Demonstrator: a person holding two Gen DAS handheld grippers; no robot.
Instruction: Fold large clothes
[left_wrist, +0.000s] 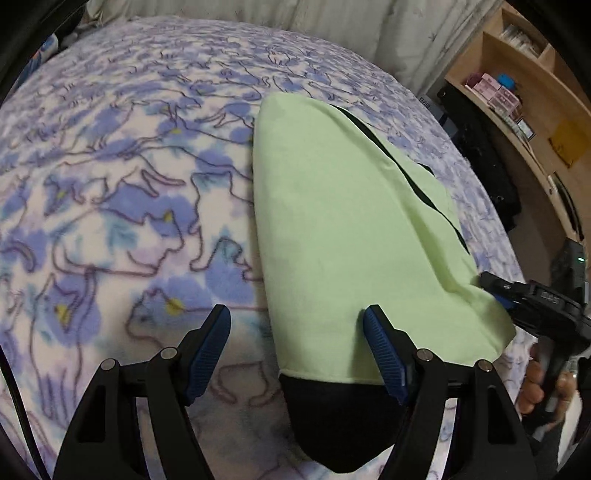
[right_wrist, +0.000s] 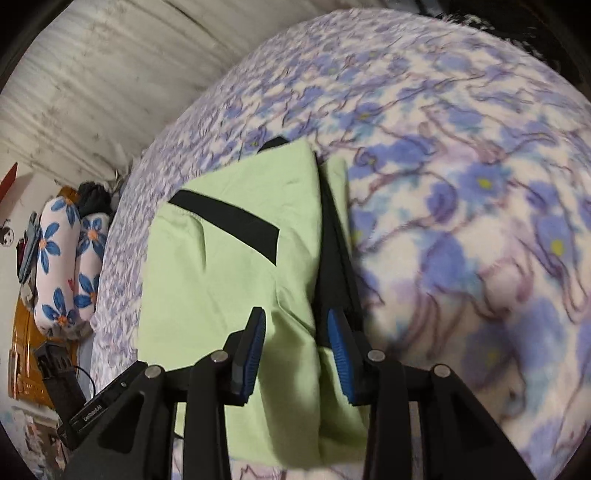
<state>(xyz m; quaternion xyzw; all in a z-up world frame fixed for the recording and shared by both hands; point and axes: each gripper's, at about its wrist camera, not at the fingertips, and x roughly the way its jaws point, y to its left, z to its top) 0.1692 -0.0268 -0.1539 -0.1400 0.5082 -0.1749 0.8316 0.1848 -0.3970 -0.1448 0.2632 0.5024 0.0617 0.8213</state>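
A light green garment (left_wrist: 332, 229) with black trim lies folded into a long shape on the cat-print fleece blanket (left_wrist: 110, 184). A black part of it shows at the near end. My left gripper (left_wrist: 297, 325) hovers open over that near end, one finger above the green cloth and the other above the blanket, gripping nothing. My right gripper (left_wrist: 496, 290), held by a hand (left_wrist: 535, 384), is at the garment's right edge. In the right wrist view the right gripper (right_wrist: 297, 339) stands partly open, and the green garment (right_wrist: 229, 288) with its black band lies beneath the fingers, not pinched.
The blanket (right_wrist: 461, 221) covers the whole bed. A wooden shelf unit (left_wrist: 524, 96) with boxes stands beyond the bed's right side, and pale curtains (left_wrist: 351, 29) hang behind. Two flower-print bolsters (right_wrist: 62, 258) and a black device with a cable (right_wrist: 59, 373) lie off the bed's left side.
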